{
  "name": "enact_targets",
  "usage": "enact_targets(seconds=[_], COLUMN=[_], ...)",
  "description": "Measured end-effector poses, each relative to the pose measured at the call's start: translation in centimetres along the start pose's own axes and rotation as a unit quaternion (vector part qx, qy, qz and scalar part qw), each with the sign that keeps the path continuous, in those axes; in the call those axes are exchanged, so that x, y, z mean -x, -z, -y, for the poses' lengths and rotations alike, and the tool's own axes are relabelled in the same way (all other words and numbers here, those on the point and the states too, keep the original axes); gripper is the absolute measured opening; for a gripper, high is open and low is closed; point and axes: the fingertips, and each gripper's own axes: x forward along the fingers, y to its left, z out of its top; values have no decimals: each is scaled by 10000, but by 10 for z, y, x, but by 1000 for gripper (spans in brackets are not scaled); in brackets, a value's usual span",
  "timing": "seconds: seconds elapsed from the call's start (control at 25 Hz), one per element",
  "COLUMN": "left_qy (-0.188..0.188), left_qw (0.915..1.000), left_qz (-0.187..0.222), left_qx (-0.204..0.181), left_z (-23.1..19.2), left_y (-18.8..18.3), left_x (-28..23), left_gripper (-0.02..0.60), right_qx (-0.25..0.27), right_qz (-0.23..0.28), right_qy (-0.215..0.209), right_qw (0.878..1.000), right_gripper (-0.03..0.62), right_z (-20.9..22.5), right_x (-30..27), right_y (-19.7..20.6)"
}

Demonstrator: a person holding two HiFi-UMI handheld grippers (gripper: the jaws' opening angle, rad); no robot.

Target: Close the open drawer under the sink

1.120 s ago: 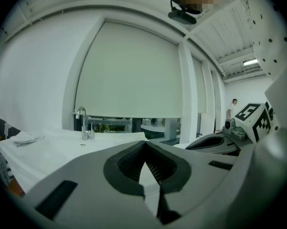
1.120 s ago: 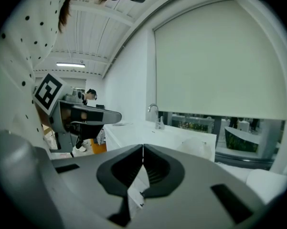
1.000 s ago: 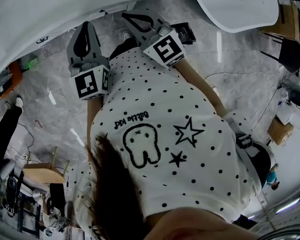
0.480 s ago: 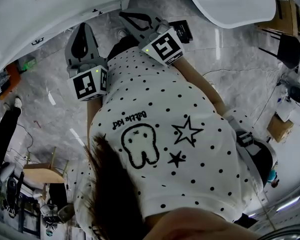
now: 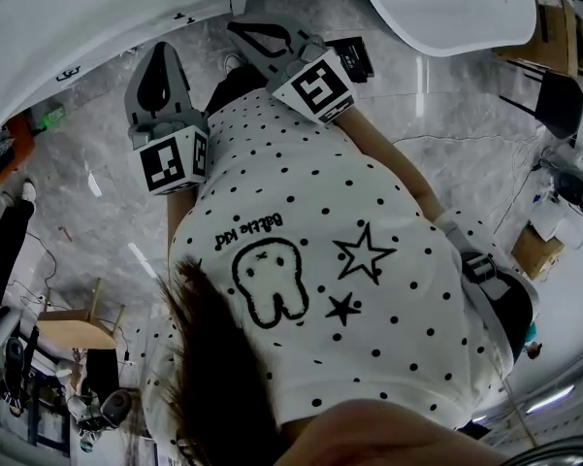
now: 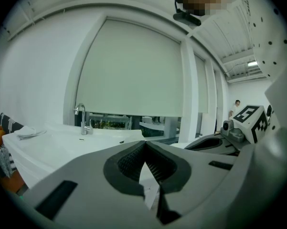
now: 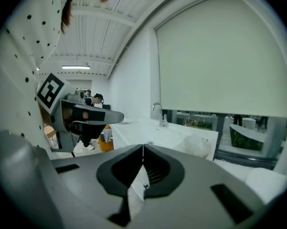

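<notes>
The grey marble floor [image 5: 107, 163] fills the head view. Across its top left corner runs the white sink counter [image 5: 78, 27], and a white tub [image 5: 446, 8] sits at the top right. We cannot pick out the drawer under the sink in any view; from above, only the counter's top and front edge show.

A pale roller blind [image 6: 133, 66] covers the window behind the counter. Our dotted white shirt [image 5: 301, 260] takes up the middle of the head view.

The left gripper [image 5: 163, 47] points toward the counter's front edge without touching it. In its own view its jaws meet at the tips with nothing between them. The right gripper [image 5: 233, 25] is just beside it, nearer the counter's right end. Its jaws are likewise pressed together and empty.

Each gripper carries a marker cube, the left cube [image 5: 170, 158] and the right cube [image 5: 315, 87], close against the shirt. A chrome faucet [image 6: 81, 118] stands upright at the counter's back edge.
</notes>
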Motion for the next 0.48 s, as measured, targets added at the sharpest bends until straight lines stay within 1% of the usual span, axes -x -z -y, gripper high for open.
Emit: enact_targets(seconds=[0.16,0.28,0.48], left_qy=[-52,-100,-50], left_qw=[10000,9999,10000], left_qz=[12,11,-4], left_qx=[-13,53,86], left_z=[-2,-7,-9], left_y=[1,0,3], left_x=[-2,-5,-12], left_gripper=[5,5,5], right_qx=[41,59,78], right_qz=[0,-33,-55], right_qy=[-31,-45,8], right_qw=[10000,10000,10000], right_gripper=[14,14,14], right_z=[3,5,9], right_x=[-3,-7,-11], right_y=[0,0,2])
